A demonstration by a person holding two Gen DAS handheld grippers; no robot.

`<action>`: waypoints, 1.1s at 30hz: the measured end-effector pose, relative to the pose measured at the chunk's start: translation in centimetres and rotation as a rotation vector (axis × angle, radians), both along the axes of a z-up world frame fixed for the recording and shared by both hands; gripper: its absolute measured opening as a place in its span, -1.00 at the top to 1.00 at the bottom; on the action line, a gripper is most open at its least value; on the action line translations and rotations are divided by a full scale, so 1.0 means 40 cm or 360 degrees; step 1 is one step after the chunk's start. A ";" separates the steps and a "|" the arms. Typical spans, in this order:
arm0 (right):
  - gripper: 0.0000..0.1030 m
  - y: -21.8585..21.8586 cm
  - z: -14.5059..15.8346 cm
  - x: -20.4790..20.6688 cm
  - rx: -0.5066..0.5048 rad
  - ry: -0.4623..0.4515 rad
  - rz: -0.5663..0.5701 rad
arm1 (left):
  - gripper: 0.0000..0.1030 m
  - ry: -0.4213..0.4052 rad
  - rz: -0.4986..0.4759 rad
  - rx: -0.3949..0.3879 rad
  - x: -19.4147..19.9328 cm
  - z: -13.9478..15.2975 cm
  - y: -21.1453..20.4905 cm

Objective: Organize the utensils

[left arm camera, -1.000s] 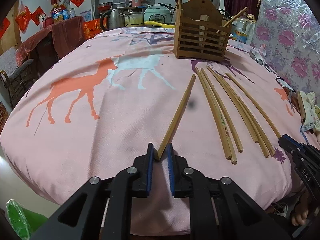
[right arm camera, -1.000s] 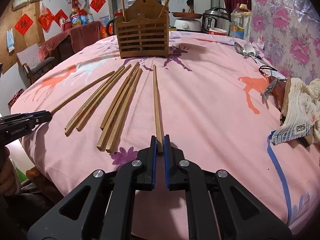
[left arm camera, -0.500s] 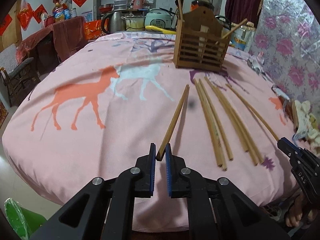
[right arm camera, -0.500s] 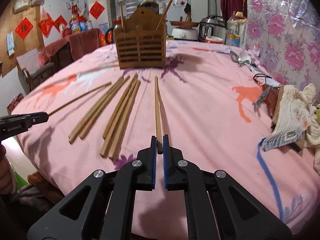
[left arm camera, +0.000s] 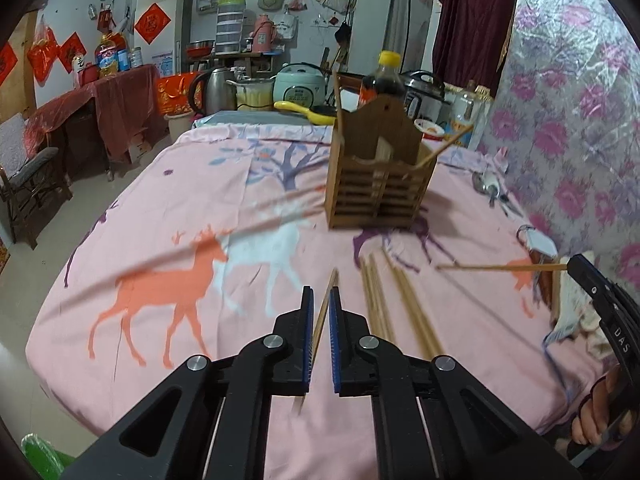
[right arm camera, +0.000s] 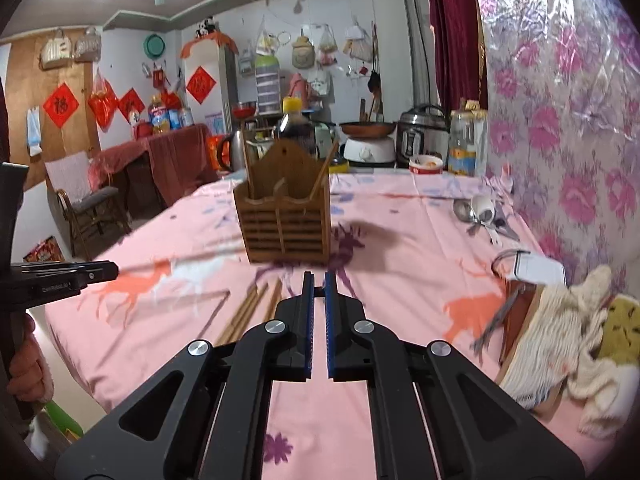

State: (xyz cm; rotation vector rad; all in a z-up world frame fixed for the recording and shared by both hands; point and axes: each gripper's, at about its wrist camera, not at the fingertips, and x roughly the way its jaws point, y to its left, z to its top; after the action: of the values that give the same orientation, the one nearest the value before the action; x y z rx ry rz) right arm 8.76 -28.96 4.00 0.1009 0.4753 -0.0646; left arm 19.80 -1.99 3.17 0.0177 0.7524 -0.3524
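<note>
A slatted wooden utensil holder [left arm camera: 378,168] stands on the pink tablecloth, with two chopsticks in it; it also shows in the right wrist view [right arm camera: 286,216]. My left gripper [left arm camera: 319,300] is shut on a wooden chopstick [left arm camera: 326,300] and holds it lifted, pointing forward. My right gripper [right arm camera: 316,280] is shut on another chopstick, seen end-on between its pads; in the left wrist view that chopstick [left arm camera: 500,267] sticks out level to the left of the right gripper [left arm camera: 576,266]. Several loose chopsticks [left arm camera: 396,304] lie on the cloth between us; they show again in the right wrist view [right arm camera: 248,310].
Metal spoons [right arm camera: 480,212] lie at the right edge by the floral wall. A cloth and sponge pile [right arm camera: 580,328] sits near right. Pots, a kettle and a sauce bottle [left arm camera: 386,80] stand behind the holder. A chair [right arm camera: 84,208] stands left of the table.
Both grippers have lifted their chopsticks off the cloth and moved forward toward the holder. The rest of the chopsticks stayed on the table.
</note>
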 end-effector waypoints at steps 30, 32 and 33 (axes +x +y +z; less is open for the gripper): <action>0.88 -0.004 -0.017 0.001 0.0076 0.0034 0.0003 | 0.88 0.0191 -0.0067 0.0225 -0.091 -0.294 0.040; 0.88 -0.004 -0.017 0.001 0.0074 0.0033 0.0002 | 0.88 0.0167 -0.0054 0.0180 -0.083 -0.265 0.041; 0.88 -0.004 -0.018 0.002 0.0074 0.0033 0.0002 | 0.88 0.0151 -0.0050 0.0151 -0.080 -0.243 0.042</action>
State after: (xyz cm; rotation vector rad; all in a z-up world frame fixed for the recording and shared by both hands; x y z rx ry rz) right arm 8.82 -29.11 3.29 0.1457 0.4974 -0.0534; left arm 16.59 -0.30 -6.56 0.1028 0.8630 -0.3491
